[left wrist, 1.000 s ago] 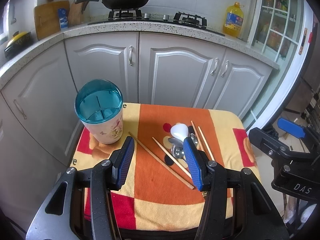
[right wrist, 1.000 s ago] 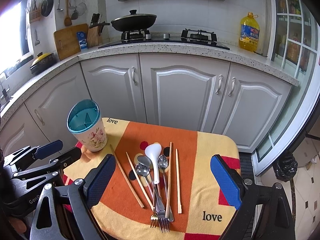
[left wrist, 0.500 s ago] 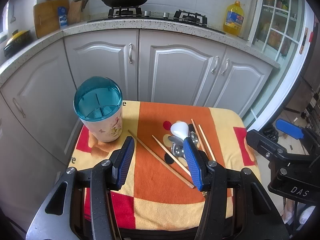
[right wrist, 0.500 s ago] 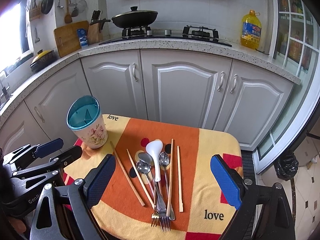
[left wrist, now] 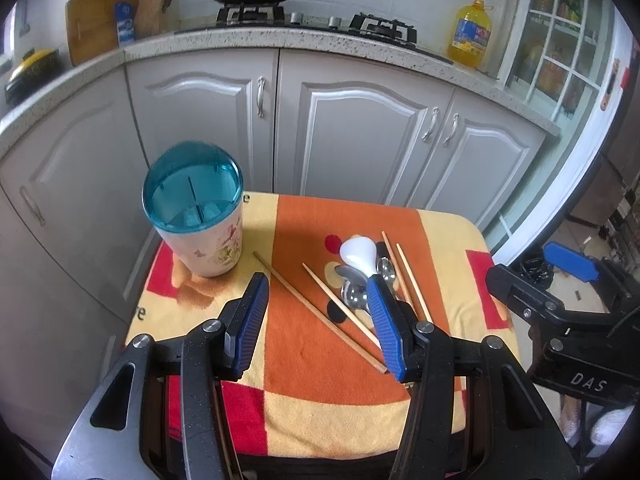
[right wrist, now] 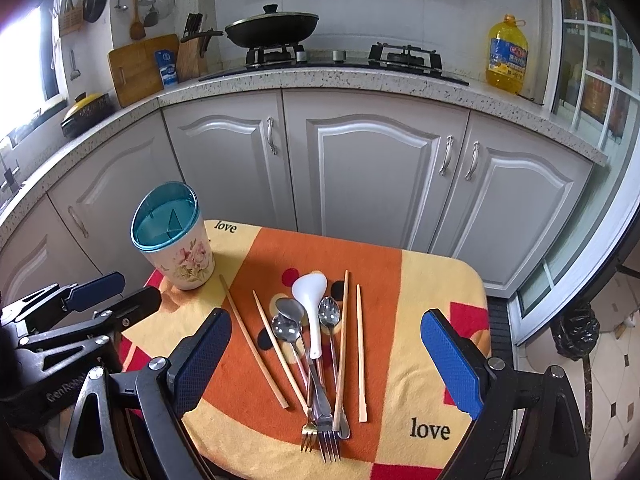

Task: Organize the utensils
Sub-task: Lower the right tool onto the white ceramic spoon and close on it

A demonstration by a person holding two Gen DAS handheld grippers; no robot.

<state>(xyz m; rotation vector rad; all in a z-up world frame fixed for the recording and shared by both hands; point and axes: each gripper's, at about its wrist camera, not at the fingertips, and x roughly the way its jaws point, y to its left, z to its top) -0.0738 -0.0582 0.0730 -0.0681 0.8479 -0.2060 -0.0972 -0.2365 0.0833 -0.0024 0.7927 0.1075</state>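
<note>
A floral utensil holder with a teal divided insert (right wrist: 173, 243) stands at the table's back left; it also shows in the left wrist view (left wrist: 197, 210). Several wooden chopsticks (right wrist: 252, 336), a white plastic spoon (right wrist: 311, 304), metal spoons (right wrist: 289, 322) and forks (right wrist: 326, 436) lie in a bunch on the orange cloth. My left gripper (left wrist: 316, 292) is open and empty, hovering over the left chopsticks (left wrist: 316, 308). My right gripper (right wrist: 324, 344) is open wide and empty above the front of the bunch. The left gripper's body (right wrist: 68, 320) shows at the right view's left edge.
The small table is covered by an orange, yellow and red towel (right wrist: 424, 288). Grey kitchen cabinets (right wrist: 372, 168) stand close behind it, with a stove and pan (right wrist: 272, 28) on the counter. A black bin bag (right wrist: 576, 332) sits on the floor at right.
Both grippers have eased slightly back and up, so the table sits a little lower in view. Nothing on the table has moved and both stay open.
</note>
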